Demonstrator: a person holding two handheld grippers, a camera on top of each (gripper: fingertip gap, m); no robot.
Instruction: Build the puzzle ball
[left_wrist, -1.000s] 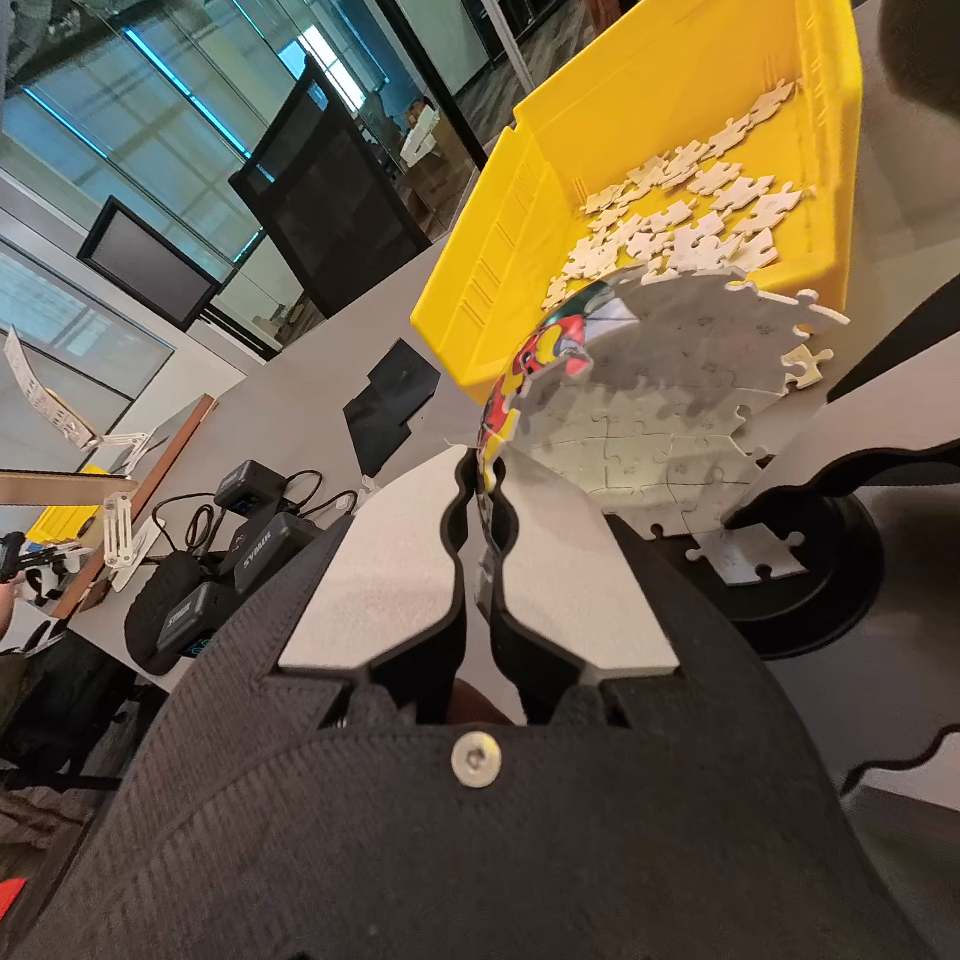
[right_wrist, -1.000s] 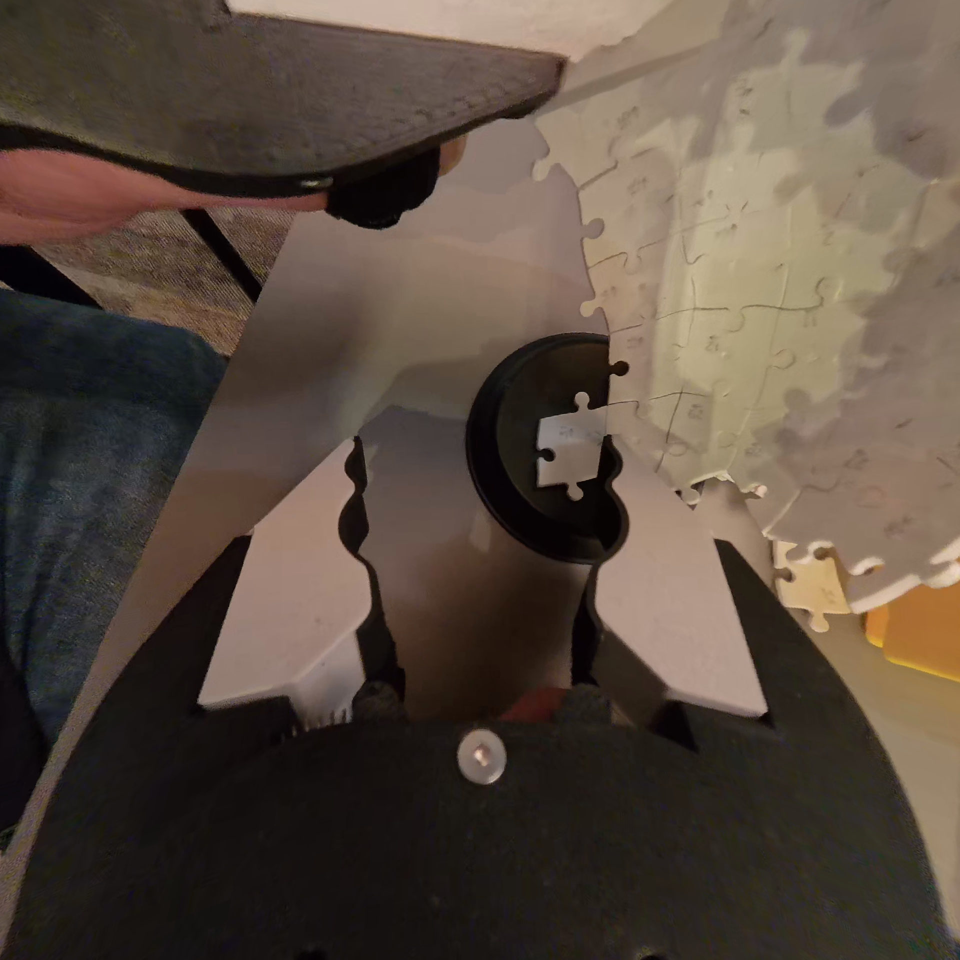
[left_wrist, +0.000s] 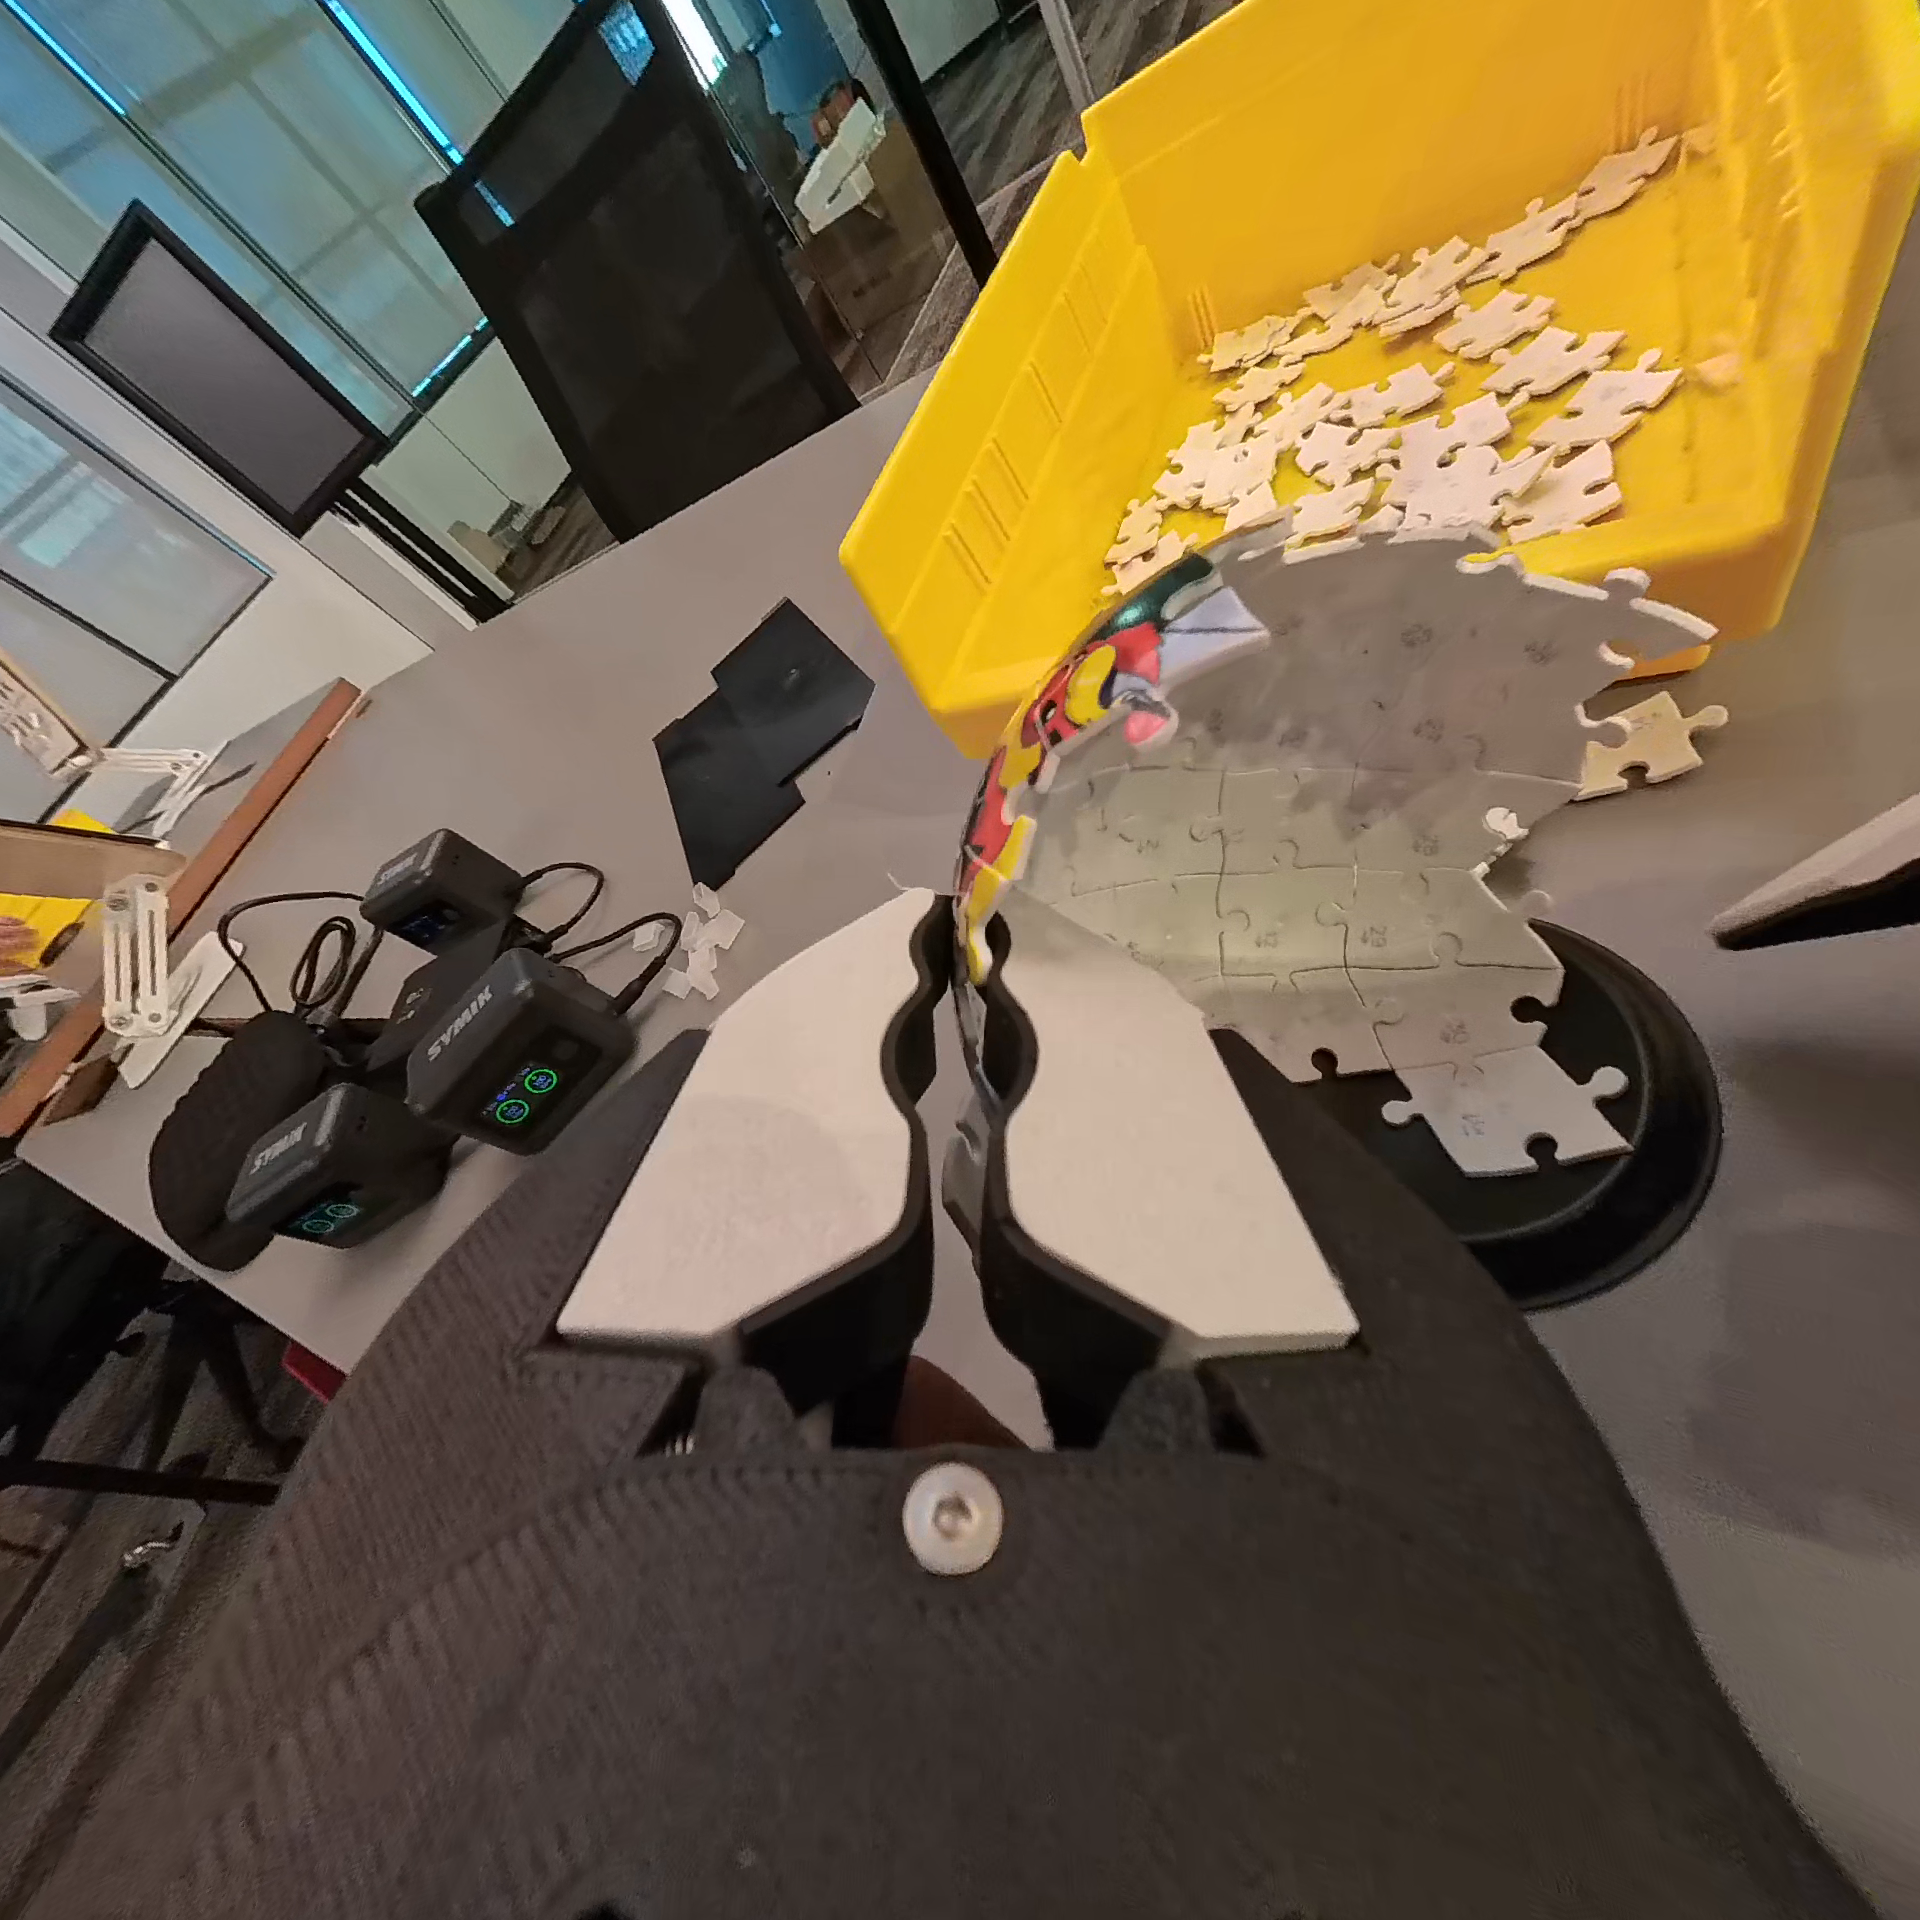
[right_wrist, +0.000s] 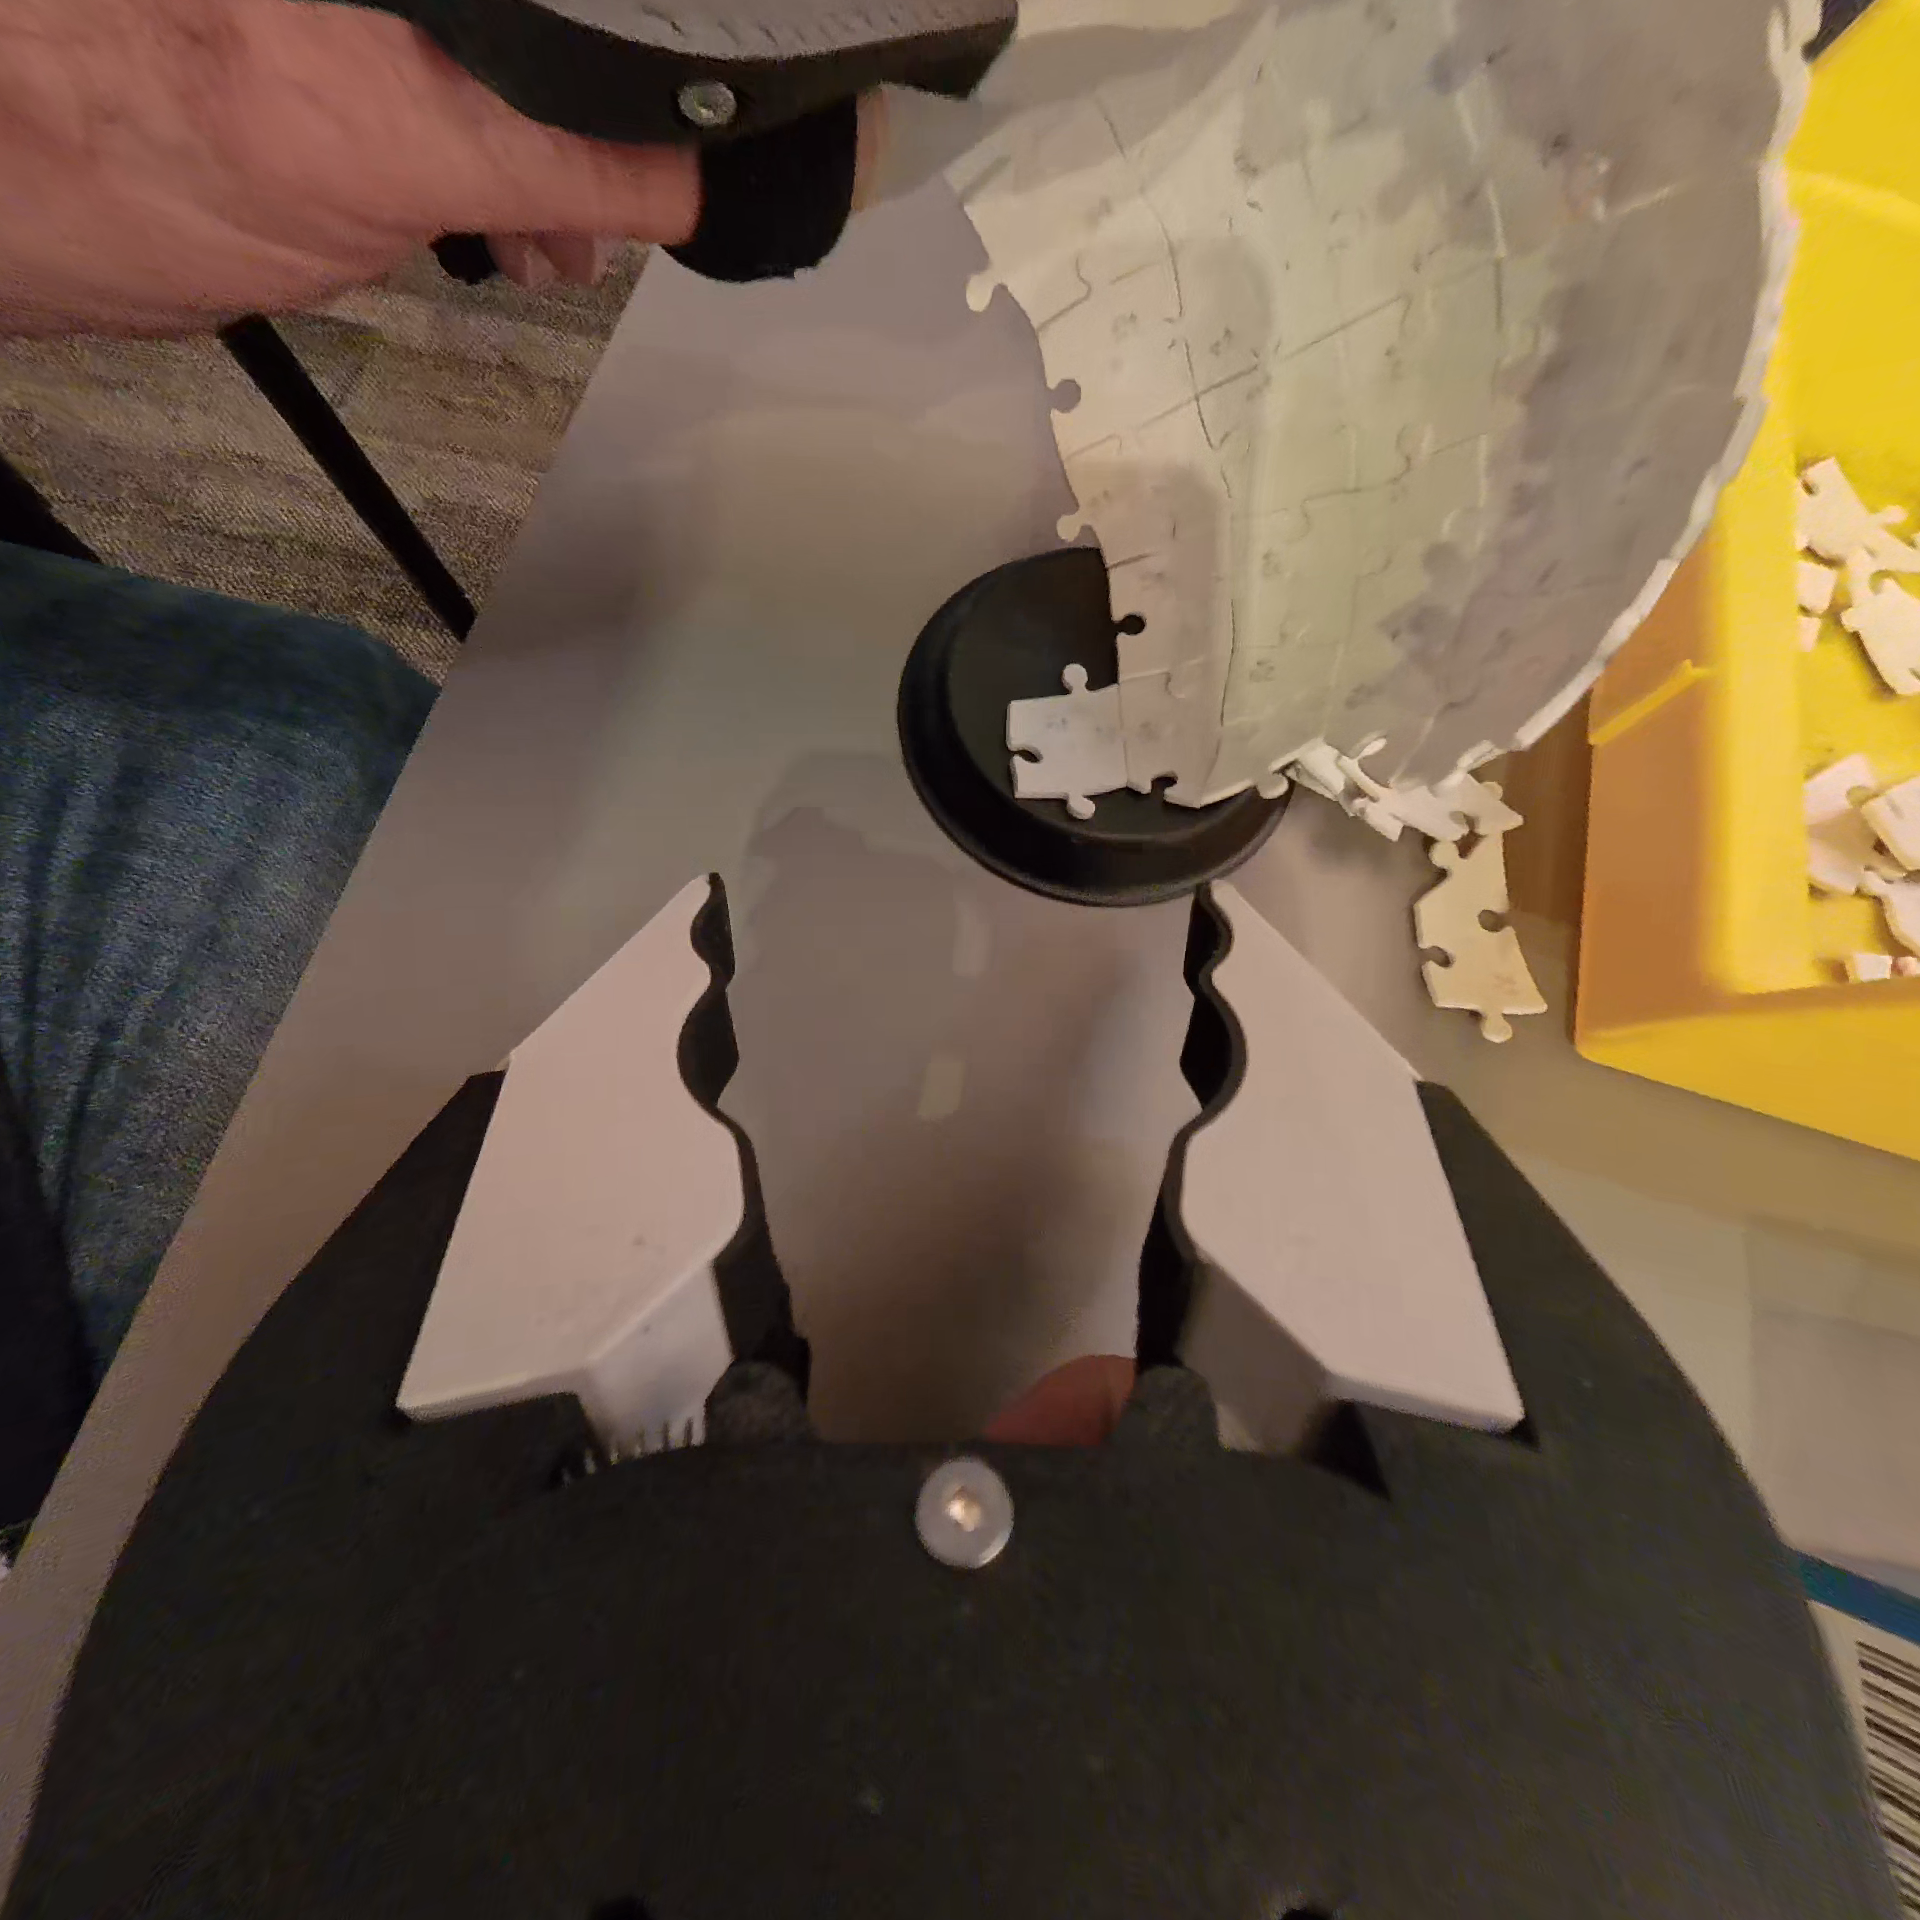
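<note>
The puzzle ball (left_wrist: 1320, 862) — a half-built curved shell, grey inside, printed in red and yellow outside — is held up over the grey counter (left_wrist: 582, 707), its lower edge above a black round stand (right_wrist: 1091, 831). Behind it sits a yellow bin (left_wrist: 997, 488) of loose pieces (left_wrist: 1434, 416). The left gripper (left_wrist: 966, 935) has its jaws closed on the shell's edge. The right gripper (right_wrist: 956, 904) hovers near the stand with jaws spread wide, holding nothing. Black battery packs (left_wrist: 499, 1070) with cables lie at the counter's far left. One loose piece (right_wrist: 1470, 935) lies beside the bin; another (right_wrist: 1070, 738) seems joined to the shell's bottom edge — hard to tell for sure.
</note>
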